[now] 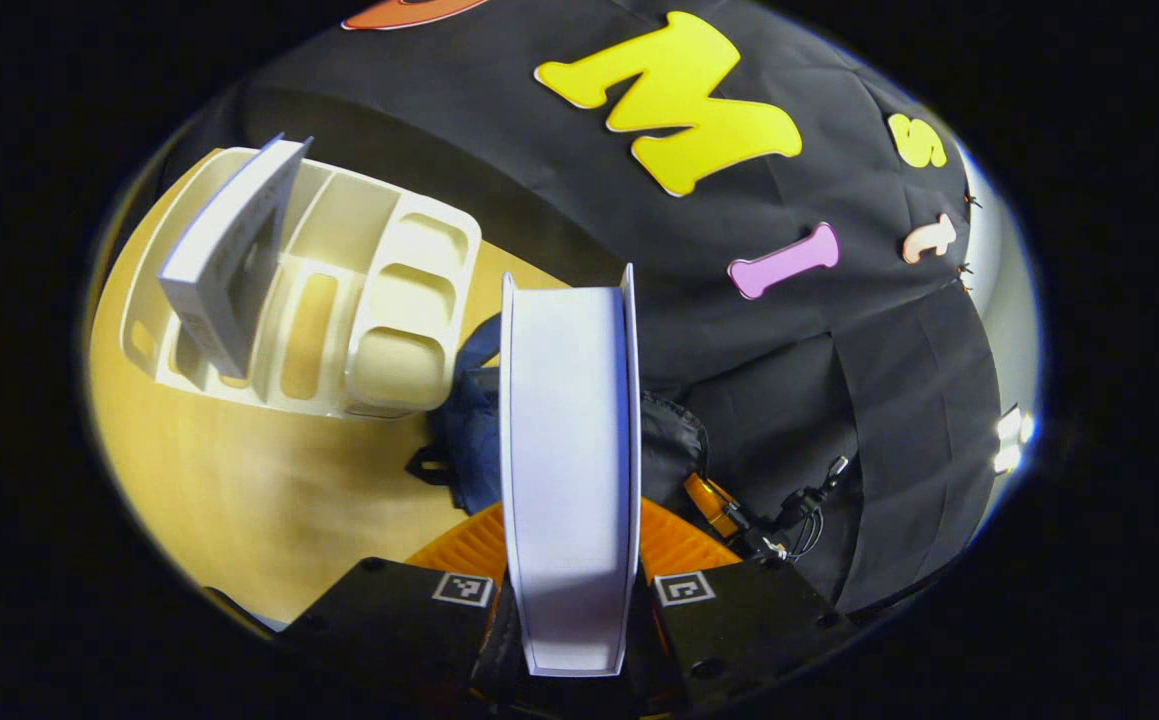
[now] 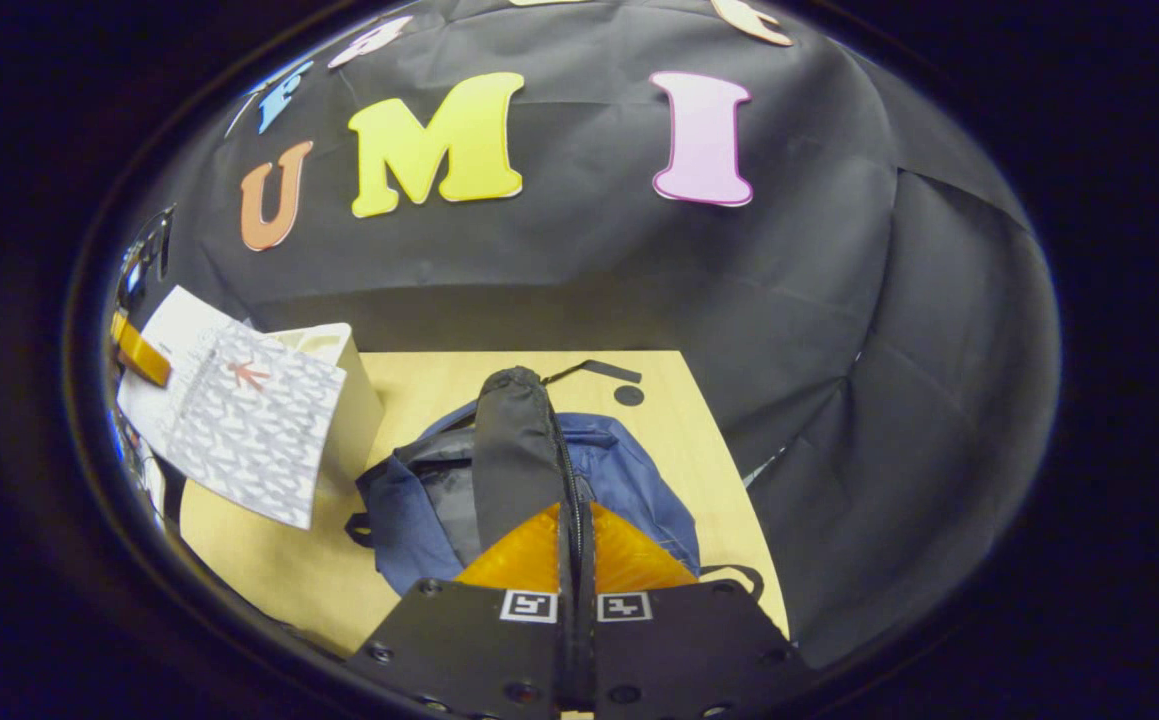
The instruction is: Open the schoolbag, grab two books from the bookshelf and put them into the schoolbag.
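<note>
Wooden table (image 2: 659, 420): left gripper (image 1: 571, 560) jaws clamp a book (image 1: 567, 450), right gripper (image 2: 575, 545) jaws pinch schoolbag (image 2: 629, 480) flap.

Black cloth wall (image 2: 799, 330) behind pale wood tabletop (image 2: 679, 440), bright light (image 1: 1009, 440) at rt edge.

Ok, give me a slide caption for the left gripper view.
Left gripper holds a book above the schoolbag; another book stands in the bookshelf.

Both views look down close over the shared schoolbag (image 2: 539, 470) and table (image 2: 679, 420).
</note>
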### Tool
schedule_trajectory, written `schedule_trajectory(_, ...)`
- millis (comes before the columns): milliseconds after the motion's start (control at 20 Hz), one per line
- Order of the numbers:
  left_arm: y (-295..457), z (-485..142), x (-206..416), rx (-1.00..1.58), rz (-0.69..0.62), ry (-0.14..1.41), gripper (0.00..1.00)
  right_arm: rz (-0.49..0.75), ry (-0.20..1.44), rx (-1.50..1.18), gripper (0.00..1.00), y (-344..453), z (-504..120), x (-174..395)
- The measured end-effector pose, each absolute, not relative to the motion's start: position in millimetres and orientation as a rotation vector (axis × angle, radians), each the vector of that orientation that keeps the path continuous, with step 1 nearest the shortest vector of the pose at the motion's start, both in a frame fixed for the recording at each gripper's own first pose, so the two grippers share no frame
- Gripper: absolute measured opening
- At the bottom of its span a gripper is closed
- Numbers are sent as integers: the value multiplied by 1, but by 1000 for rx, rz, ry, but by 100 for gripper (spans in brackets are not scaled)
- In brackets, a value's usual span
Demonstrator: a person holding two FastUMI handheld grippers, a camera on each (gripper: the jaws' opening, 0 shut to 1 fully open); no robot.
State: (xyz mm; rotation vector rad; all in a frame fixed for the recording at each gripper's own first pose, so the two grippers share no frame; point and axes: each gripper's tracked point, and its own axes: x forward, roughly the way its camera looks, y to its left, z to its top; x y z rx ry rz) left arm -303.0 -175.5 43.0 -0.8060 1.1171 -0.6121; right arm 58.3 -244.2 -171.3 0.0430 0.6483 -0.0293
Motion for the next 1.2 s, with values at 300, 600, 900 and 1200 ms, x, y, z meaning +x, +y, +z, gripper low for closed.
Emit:
schedule_trajectory(300, -239, -35, -306, -801, -562, 1115, 45, -39, 654, 68, 0, -242, -174, 57)
schedule_trajectory(600, -293, -81, -300, -838, -556, 1116, 45, -38, 642, 67, 0, -244, -164, 56)
schedule_trajectory(900, -332, -106, -295, -928, -579, 1099, 45, -36, 641, 83, 0, -249, -156, 57)
schedule_trajectory(1200, -369, -121, -288, -994, -614, 1086, 45, -47, 641, 70, 0, -263, -149, 58)
